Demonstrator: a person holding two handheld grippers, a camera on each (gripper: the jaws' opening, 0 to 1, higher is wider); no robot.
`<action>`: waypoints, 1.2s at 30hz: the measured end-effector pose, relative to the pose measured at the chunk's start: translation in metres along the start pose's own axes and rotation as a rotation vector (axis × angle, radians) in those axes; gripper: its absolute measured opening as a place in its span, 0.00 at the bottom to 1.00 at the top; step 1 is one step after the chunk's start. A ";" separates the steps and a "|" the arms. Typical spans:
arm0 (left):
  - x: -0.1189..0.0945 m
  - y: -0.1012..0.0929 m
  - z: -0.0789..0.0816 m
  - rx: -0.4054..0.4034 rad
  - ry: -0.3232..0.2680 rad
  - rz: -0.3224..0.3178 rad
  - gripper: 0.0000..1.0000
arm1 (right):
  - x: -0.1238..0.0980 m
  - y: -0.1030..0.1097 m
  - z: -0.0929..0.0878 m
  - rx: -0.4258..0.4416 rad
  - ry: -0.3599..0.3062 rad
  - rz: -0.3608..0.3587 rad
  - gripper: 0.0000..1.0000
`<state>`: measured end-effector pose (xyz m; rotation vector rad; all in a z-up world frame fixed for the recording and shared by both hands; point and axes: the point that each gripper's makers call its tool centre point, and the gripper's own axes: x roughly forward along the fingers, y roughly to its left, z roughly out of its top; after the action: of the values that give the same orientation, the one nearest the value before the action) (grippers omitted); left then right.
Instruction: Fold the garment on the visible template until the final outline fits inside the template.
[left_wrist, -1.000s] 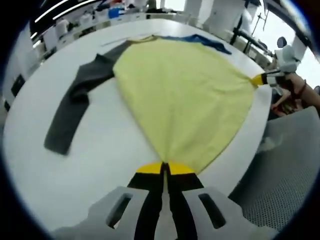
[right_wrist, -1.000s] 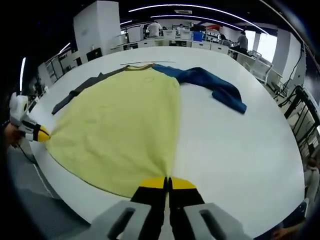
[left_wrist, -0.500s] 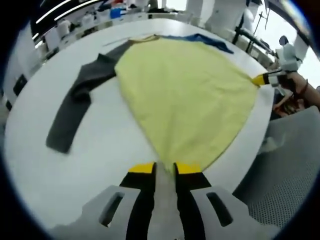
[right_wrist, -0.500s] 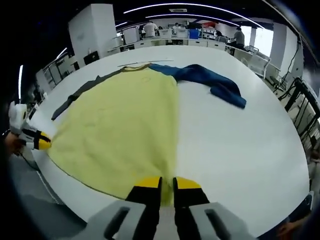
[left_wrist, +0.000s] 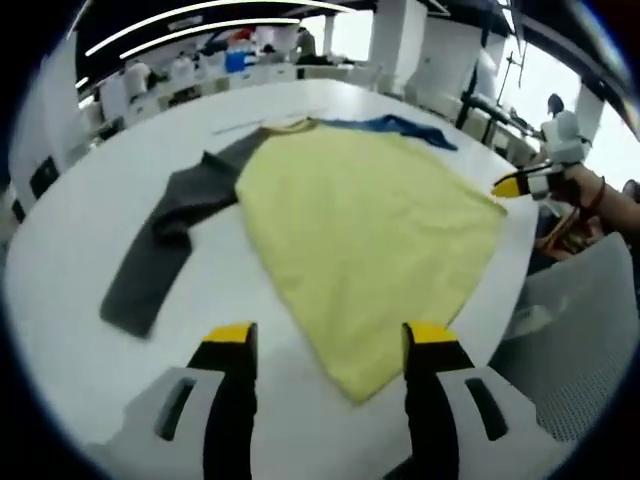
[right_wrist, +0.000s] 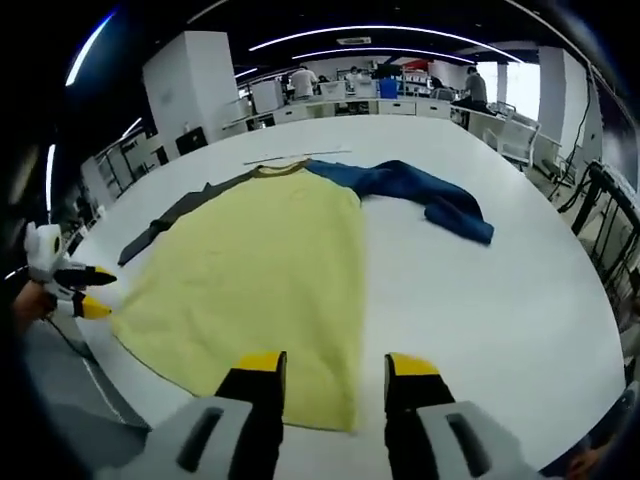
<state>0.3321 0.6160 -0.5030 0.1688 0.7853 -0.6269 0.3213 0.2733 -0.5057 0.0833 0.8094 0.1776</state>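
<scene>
Both hand-held grippers, left (left_wrist: 330, 345) and right (right_wrist: 335, 368), spread and empty above the yellow garment's (left_wrist: 370, 220) near hem; sleeves unfolded, folding mostly ahead.

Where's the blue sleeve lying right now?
In the right gripper view, the blue sleeve lies on the white table, running right from the yellow body's collar end.

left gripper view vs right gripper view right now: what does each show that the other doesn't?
Left gripper view: the right gripper at the table's far right edge, plus a grey mesh chair.

Right gripper view: the left gripper at the left table edge, and the blue sleeve seen full length.

Both: the yellow garment body spread flat on the white table, the grey sleeve, and each view's own jaws open, holding nothing.
</scene>
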 end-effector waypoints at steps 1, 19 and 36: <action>-0.001 0.001 0.003 0.009 -0.013 0.009 0.59 | -0.001 -0.001 0.002 0.005 -0.003 0.001 0.37; -0.005 0.009 0.011 0.007 -0.057 0.055 0.87 | 0.007 -0.071 0.063 0.199 -0.142 -0.124 0.41; -0.012 0.009 0.041 0.045 -0.170 0.059 0.95 | 0.050 -0.118 0.084 0.383 -0.161 -0.265 0.38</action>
<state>0.3562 0.6139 -0.4664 0.1769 0.6009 -0.5950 0.4312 0.1664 -0.5001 0.3449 0.6775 -0.2343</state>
